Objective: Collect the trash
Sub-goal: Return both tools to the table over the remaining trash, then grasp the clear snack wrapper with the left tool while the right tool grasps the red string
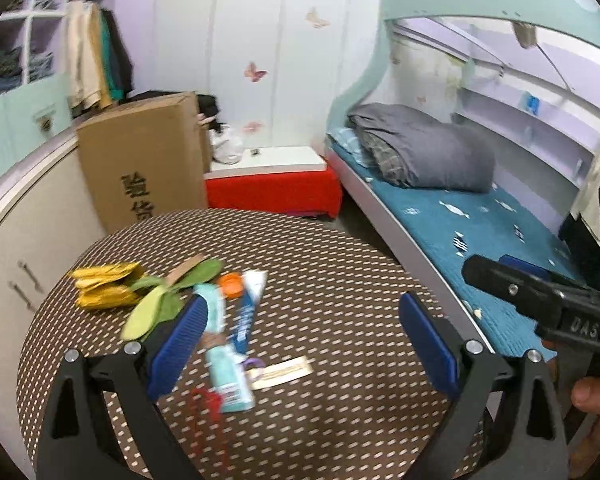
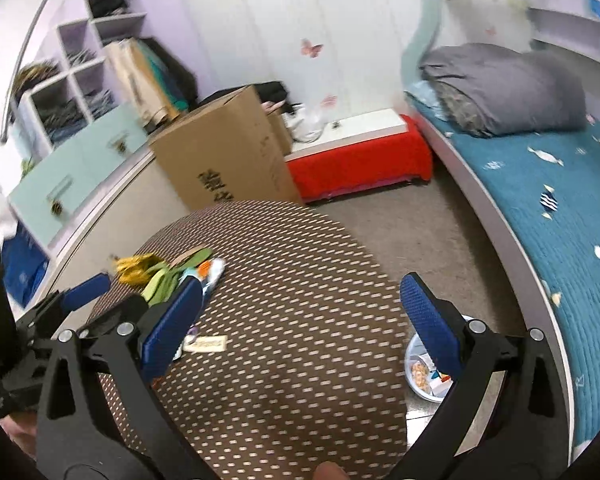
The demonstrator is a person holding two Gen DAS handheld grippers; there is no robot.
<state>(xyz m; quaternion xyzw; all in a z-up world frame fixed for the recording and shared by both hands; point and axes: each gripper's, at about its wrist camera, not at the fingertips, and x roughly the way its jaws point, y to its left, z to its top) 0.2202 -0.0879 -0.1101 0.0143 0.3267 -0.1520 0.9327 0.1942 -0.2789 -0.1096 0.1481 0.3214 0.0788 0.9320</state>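
Two hand-held tools hover over a round bench (image 1: 340,280) with a brown dotted cover. The left tool (image 1: 304,332) has its blue fingers spread wide, holding nothing, above the trash: a teal wrapper (image 1: 224,356), a blue-and-white wrapper (image 1: 246,312), an orange cap (image 1: 231,283), a card (image 1: 284,372), green peel (image 1: 156,304) and yellow foil (image 1: 104,286), all on the bench's left half. The right tool (image 2: 300,320) is likewise wide apart and empty. A bin (image 2: 420,376) holding scraps sits on the floor beside the bench, near the bed (image 2: 560,216).
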